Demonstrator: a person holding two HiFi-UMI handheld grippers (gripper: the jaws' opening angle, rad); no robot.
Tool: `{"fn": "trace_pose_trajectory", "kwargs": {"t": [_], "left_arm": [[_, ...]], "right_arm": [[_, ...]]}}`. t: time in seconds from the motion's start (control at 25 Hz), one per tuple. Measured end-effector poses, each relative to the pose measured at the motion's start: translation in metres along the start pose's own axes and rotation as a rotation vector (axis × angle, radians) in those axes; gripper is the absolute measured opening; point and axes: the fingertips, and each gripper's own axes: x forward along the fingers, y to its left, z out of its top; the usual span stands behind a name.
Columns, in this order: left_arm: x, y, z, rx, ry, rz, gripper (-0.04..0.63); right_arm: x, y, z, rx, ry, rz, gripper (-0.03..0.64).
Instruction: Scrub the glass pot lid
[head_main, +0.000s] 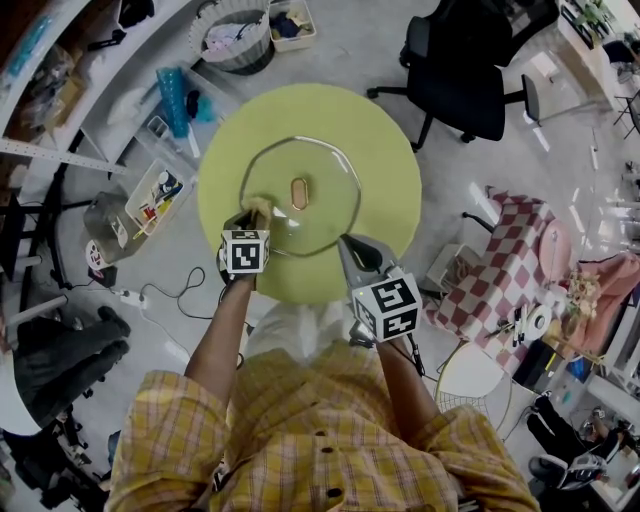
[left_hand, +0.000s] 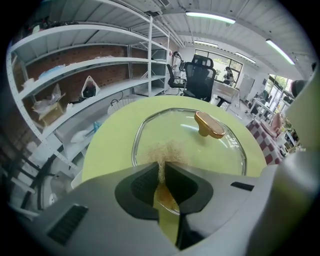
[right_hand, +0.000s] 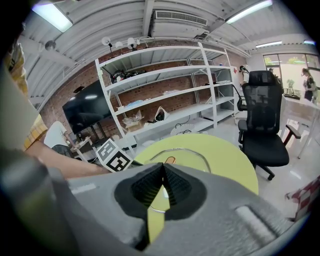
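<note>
- Glass lid (head_main: 318, 222) lies flat in the middle of the round green table (head_main: 390, 150), its tan knob (head_main: 299, 192) pointing up.
- Left gripper (head_main: 252, 214) is down at the lid's left edge, jaws clamped on a straw-coloured scrubber (left_hand: 166, 150).
- The scrubber's frayed fibres fan out past the jaw tips and press on the glass just inside the rim.
- Right gripper (head_main: 346, 246) sits at the lid's near right rim, jaw tips pinched together with nothing between them.
- A black office chair (head_main: 460, 70) stands beyond the table.
</note>
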Motion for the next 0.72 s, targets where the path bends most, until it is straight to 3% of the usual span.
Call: {"fn": "trace_pose_trajectory", "kwargs": {"t": [0.72], "left_arm": [[-0.009, -0.012, -0.035, -0.041, -0.011, 0.033, 0.041]], "right_arm": [[-0.008, 0.005, -0.006, 0.02, -0.009, 0.005, -0.002]]}}
